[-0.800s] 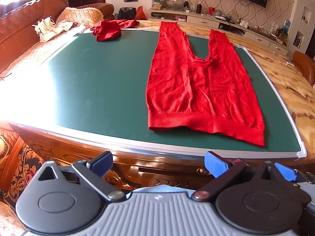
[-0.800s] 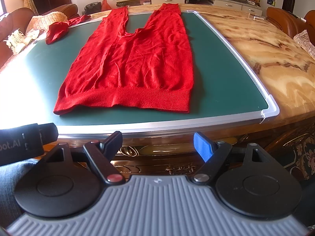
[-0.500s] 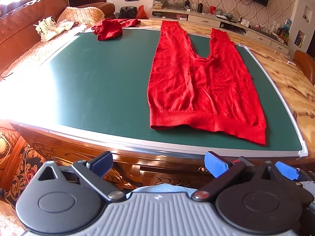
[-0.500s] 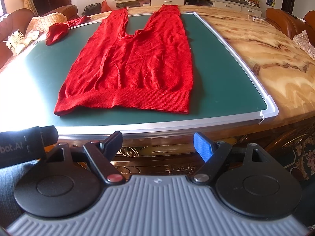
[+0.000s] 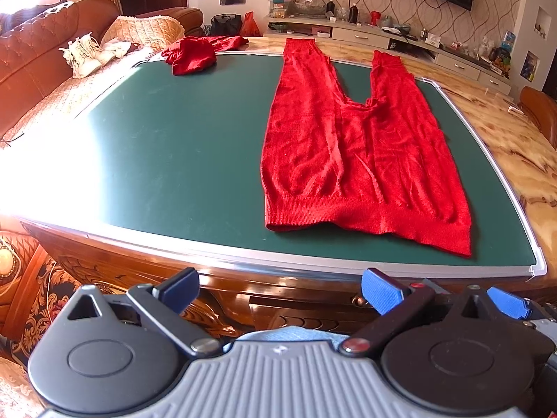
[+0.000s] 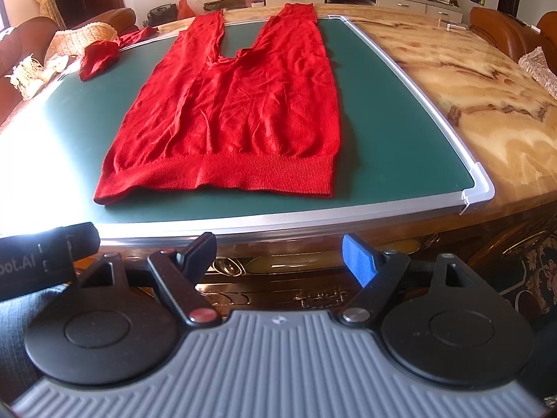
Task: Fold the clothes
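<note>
A pair of red knit trousers (image 5: 358,160) lies flat on the green mat (image 5: 181,146), waistband toward me, legs pointing away; it also shows in the right wrist view (image 6: 236,118). A second crumpled red garment (image 5: 191,54) sits at the mat's far left corner, also seen in the right wrist view (image 6: 99,59). My left gripper (image 5: 278,291) is open and empty, below the table's near edge. My right gripper (image 6: 278,254) is open and empty, also short of the near edge.
The mat has a silver frame (image 6: 482,188) and rests on a marbled wooden table (image 6: 470,80). A brown sofa (image 5: 31,66) with white shoes (image 5: 85,55) stands to the left. A cluttered sideboard (image 5: 383,31) runs along the far wall.
Both grippers have risen slightly and edged toward the table. The clothes have not moved.
</note>
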{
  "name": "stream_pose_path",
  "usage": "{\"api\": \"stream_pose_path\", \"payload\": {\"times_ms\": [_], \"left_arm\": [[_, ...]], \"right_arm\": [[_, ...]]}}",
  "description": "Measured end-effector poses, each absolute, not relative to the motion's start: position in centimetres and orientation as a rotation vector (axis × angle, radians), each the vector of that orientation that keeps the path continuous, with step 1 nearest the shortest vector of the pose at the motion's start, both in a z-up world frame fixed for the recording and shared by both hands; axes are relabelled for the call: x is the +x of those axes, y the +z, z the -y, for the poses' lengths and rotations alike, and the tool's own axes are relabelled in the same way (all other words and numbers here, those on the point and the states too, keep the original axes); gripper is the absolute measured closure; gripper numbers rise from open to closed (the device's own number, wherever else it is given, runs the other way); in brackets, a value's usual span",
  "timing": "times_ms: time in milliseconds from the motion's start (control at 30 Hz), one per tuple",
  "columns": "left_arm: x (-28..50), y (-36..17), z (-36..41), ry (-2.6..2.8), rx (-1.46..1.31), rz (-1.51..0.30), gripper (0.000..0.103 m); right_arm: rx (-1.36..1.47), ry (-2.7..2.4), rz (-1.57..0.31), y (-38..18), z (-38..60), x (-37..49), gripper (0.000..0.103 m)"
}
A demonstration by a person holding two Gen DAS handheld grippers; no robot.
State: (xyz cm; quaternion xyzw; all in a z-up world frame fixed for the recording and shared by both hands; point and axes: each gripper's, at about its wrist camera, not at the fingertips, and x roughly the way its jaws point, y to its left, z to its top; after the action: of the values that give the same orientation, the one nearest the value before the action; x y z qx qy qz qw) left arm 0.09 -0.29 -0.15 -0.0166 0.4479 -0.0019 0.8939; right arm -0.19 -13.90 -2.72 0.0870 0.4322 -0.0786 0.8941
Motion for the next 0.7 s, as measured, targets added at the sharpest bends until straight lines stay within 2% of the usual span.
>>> {"api": "stream_pose_path", "payload": {"times_ms": [700], "left_arm": [[0.06,-0.01,0.12,-0.004,-0.036,-0.928,0.001]], "right_arm": [[0.184,-0.163,-0.896,-2.88,13.90,-0.22,0.016]]}}
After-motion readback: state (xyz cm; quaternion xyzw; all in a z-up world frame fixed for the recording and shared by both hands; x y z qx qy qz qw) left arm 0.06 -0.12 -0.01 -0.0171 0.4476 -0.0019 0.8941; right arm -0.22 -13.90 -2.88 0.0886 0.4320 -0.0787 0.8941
